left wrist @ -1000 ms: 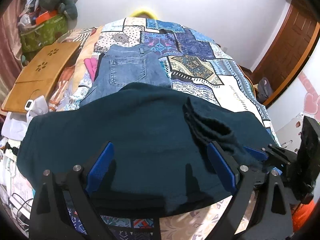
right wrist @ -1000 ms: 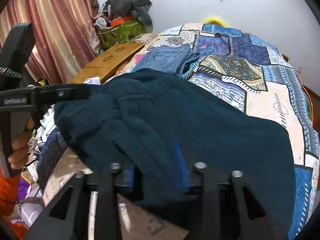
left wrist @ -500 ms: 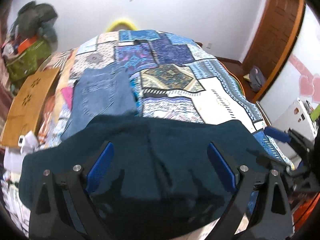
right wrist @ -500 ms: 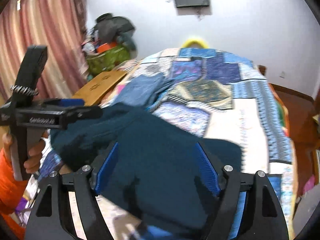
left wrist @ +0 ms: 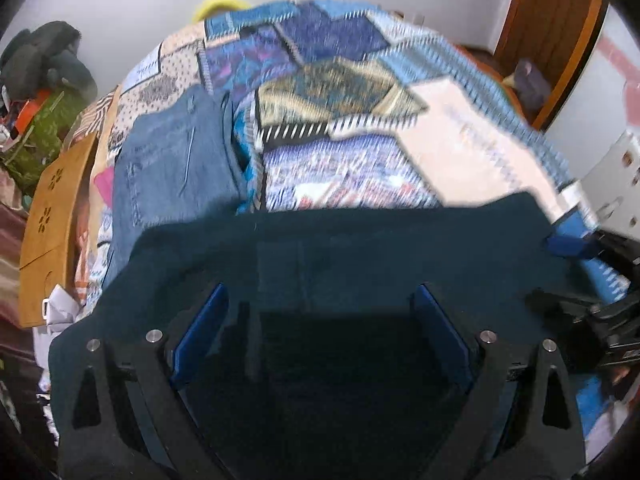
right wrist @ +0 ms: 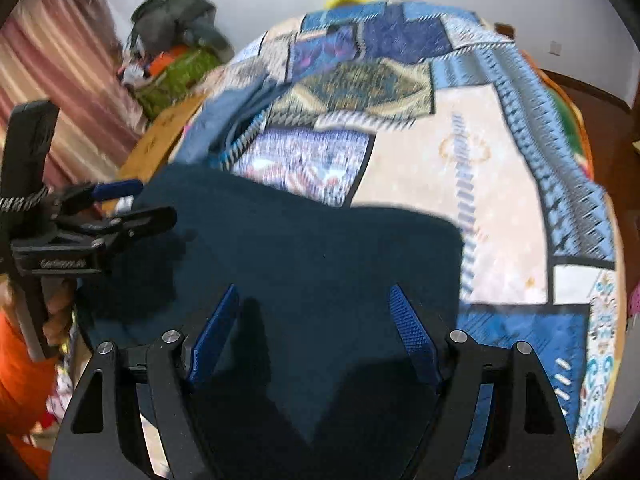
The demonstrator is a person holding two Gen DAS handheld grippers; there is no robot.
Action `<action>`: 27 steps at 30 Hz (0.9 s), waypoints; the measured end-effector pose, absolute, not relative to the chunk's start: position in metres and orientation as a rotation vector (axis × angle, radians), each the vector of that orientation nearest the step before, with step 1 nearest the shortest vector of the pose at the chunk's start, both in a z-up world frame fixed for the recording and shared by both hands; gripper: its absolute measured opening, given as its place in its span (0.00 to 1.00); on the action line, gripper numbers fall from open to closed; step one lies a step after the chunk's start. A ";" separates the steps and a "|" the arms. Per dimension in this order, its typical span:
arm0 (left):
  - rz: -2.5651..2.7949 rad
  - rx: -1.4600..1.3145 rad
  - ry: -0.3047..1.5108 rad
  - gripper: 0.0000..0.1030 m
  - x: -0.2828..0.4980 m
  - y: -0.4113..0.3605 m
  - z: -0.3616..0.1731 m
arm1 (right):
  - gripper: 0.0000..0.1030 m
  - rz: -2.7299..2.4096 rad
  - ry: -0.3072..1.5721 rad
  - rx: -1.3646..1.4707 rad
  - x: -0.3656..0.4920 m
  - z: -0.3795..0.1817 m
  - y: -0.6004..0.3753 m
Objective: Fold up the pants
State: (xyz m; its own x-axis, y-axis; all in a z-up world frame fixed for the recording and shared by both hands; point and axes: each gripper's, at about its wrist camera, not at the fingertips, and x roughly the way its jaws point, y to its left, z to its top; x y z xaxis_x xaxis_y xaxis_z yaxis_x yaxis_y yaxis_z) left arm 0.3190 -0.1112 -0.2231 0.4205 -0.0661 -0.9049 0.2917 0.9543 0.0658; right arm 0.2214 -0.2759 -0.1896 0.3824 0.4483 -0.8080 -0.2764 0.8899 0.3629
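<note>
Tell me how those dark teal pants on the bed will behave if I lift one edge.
The dark teal pants are probably floppy: they lie flat, following the quilt. The knit looks thick, so likely grippy, not slippery.

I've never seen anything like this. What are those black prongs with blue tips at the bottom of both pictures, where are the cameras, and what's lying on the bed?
No robot here: a person holds a two-fingered tool in each hand, each with a wide-angle camera looking along its fingers. One picture looks past the left gripper, the other past the right gripper. On the patchwork bedspread lie dark teal pants, the item being folded, with blue jeans beyond them. Both grippers stand open above the teal cloth, holding nothing. At the right view's left edge, a hand holds the other tool.
</note>
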 end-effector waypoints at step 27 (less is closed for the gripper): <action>-0.140 0.173 0.896 0.94 0.231 -0.048 -0.175 | 0.73 0.306 0.950 0.081 0.159 -0.151 -0.272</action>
State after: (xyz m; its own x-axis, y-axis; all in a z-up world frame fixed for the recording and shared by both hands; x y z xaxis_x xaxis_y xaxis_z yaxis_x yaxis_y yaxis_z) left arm 0.2311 -0.0481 -0.1749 0.6171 -0.0489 -0.7854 0.1935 0.9768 0.0912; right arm 0.1586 -0.2725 -0.1506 0.5425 0.2929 -0.7873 -0.2222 0.9539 0.2018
